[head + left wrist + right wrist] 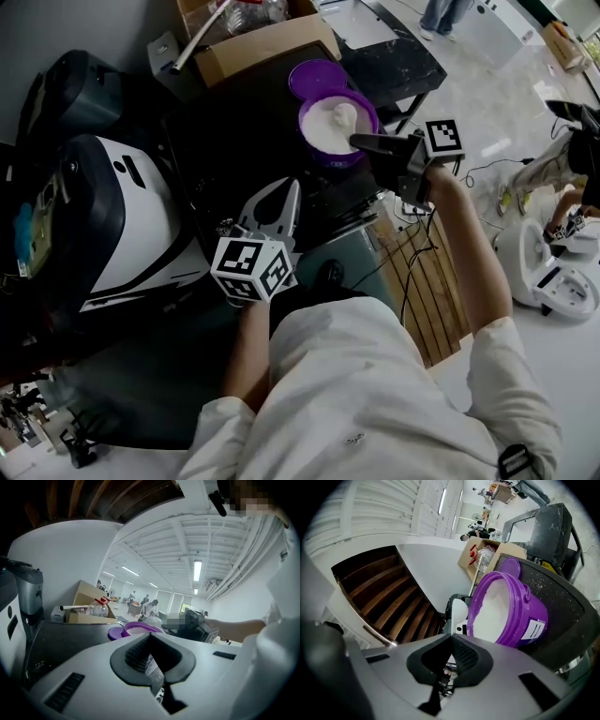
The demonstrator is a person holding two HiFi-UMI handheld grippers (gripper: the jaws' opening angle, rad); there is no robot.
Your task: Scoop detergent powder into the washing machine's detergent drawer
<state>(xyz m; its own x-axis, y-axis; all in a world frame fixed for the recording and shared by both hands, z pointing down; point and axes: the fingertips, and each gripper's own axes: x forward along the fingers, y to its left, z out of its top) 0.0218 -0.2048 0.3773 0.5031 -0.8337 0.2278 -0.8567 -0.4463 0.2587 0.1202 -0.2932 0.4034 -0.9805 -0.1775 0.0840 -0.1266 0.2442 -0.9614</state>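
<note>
Our right gripper (451,638) is clamped on the white scoop (459,607), whose bowl sits at the far purple detergent tub (520,616). The jaws hide its handle. Our left gripper (150,635), nearer, is closed and empty.

1. The tub (336,157) stands on the table (234,131), with the scoop (344,116) in it.
2. The lid (314,77) lies just beside the tub, at its 11 o'clock.
3. The cardboard box (267,47) sits behind the lid.
4. The washing machine (131,225) stands at the tub's 8 o'clock.
</note>
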